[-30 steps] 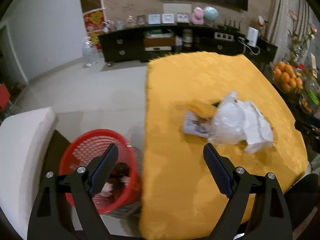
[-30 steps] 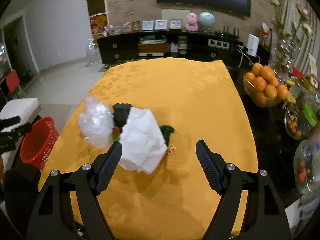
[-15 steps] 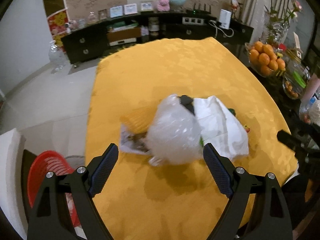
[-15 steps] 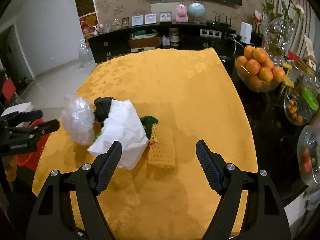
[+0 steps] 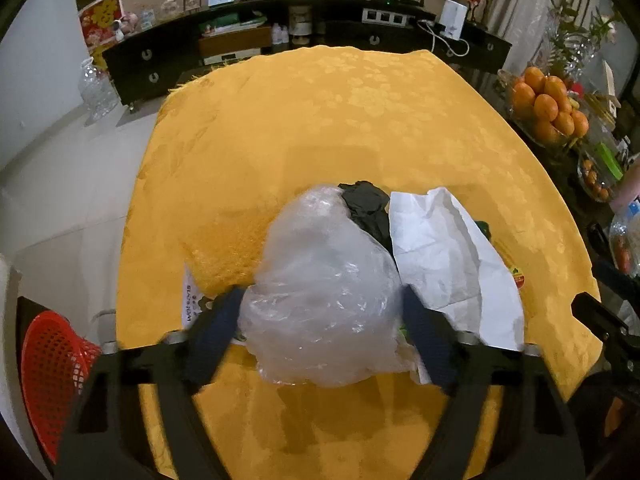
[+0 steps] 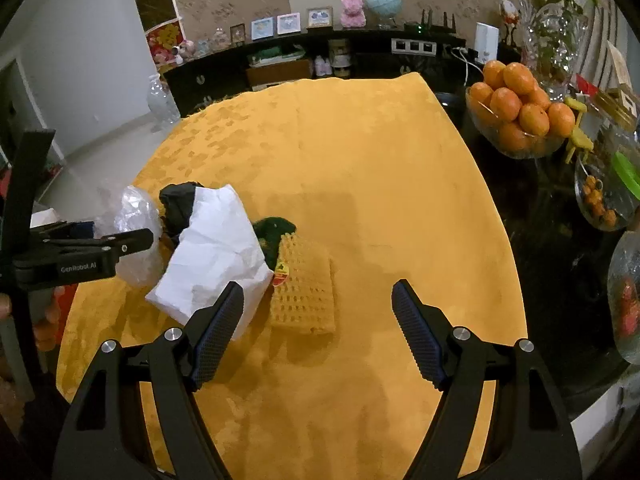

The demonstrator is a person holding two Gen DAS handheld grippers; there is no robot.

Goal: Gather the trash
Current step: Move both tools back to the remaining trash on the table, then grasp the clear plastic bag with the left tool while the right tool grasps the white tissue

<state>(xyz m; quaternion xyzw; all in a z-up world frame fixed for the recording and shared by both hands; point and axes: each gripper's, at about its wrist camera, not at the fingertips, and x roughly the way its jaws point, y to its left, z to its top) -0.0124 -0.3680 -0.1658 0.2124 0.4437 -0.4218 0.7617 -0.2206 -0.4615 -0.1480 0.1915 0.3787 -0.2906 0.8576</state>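
A trash pile lies on the yellow tablecloth. A crumpled clear plastic bag sits between the fingers of my open left gripper, which straddle it without squeezing. Beside it are white paper, a black wad and a printed wrapper. In the right wrist view the white paper, a green wrapper and a yellow mesh sleeve lie just ahead of my open, empty right gripper. The left gripper shows there around the clear bag.
A red mesh waste basket stands on the floor left of the table. A bowl of oranges, glass jars and a vase sit on the dark surface to the right. A black cabinet runs along the far wall.
My left gripper swung right from over the red basket and moved forward until the clear bag sits between its fingers. The right gripper's view shifted, bringing the yellow mesh sleeve into sight.
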